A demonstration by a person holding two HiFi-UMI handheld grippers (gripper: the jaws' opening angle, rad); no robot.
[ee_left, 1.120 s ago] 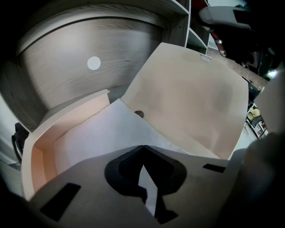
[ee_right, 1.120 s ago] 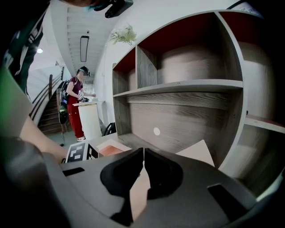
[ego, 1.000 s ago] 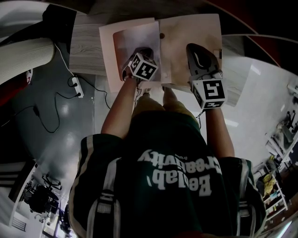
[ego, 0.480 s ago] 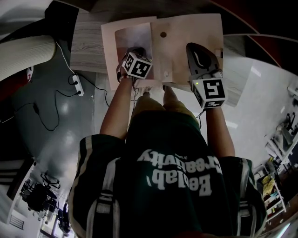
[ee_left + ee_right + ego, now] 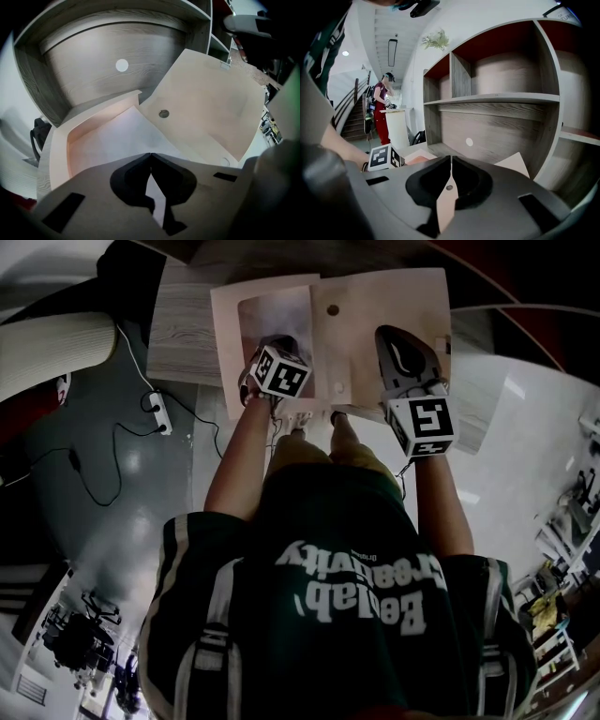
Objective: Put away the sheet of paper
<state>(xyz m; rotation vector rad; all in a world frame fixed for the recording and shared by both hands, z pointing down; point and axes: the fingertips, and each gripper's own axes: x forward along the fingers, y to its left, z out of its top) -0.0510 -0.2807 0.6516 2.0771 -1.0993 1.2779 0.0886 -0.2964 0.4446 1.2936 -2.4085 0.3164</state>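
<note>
A white sheet of paper (image 5: 274, 315) lies flat in the shallow tray of an open pinkish folder (image 5: 225, 343), which rests on a grey wooden shelf (image 5: 178, 334). The folder's beige cover (image 5: 375, 306) is thrown open to the right and carries a small round snap button (image 5: 332, 309).

The left gripper (image 5: 279, 339) points steeply down at the sheet. Its own view shows the tongs closed tip to tip, with white paper filling the slit beneath them; whether any paper is nipped cannot be told. That view alone shows the sheet's right edge lapping onto the tilted cover.

The right gripper (image 5: 389, 332) lies over the cover. Its view shows the tongs shut too, with beige cover and a snap visible through the gap, and one corner of the cover rising to the right. Nothing is seen pinched.

Only the right gripper view reveals the shelving unit standing tall, with red-backed compartments, a plant (image 5: 436, 41) on top, a staircase (image 5: 351, 122), and another person (image 5: 380, 112) in red at a white counter. The head view alone shows the glossy grey floor (image 5: 122, 474) with a power strip (image 5: 155, 413) and trailing cable.
</note>
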